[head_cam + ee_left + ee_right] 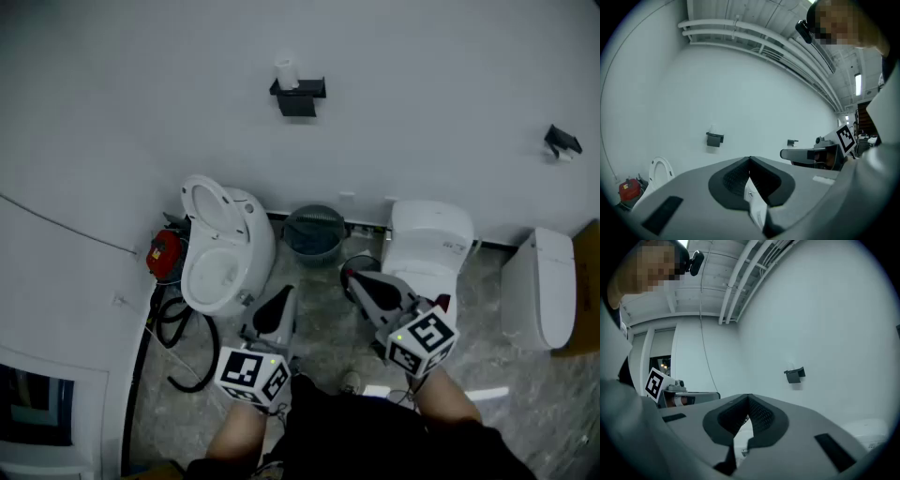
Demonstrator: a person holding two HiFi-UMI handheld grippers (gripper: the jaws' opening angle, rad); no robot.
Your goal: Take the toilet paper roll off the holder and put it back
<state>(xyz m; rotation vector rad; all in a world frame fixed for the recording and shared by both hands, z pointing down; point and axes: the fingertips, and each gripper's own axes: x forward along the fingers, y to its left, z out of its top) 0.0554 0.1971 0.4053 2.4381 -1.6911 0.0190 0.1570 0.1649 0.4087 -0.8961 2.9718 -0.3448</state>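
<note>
White roll [286,73] upright atop holder [298,97], far ahead on wall [441,103]; our left gripper [279,302] nearer; both jaws together, empty.

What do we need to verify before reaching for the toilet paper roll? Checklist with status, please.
1. Is the toilet paper roll on the holder: ok, it sits on top of the black wall holder.
2. Is the left gripper empty: ok, jaws together, nothing between them.
3. Is the right gripper empty: ok, jaws together, nothing between them.
4. Are the jaws open wide enough to take the roll: not ok, both are shut.
5. Are the grippers near the roll: not ok, both are low over the floor, well short of the wall.
6. Is the approach clear: cannot tell; the toilet and the bin stand on the floor below the holder.
</note>
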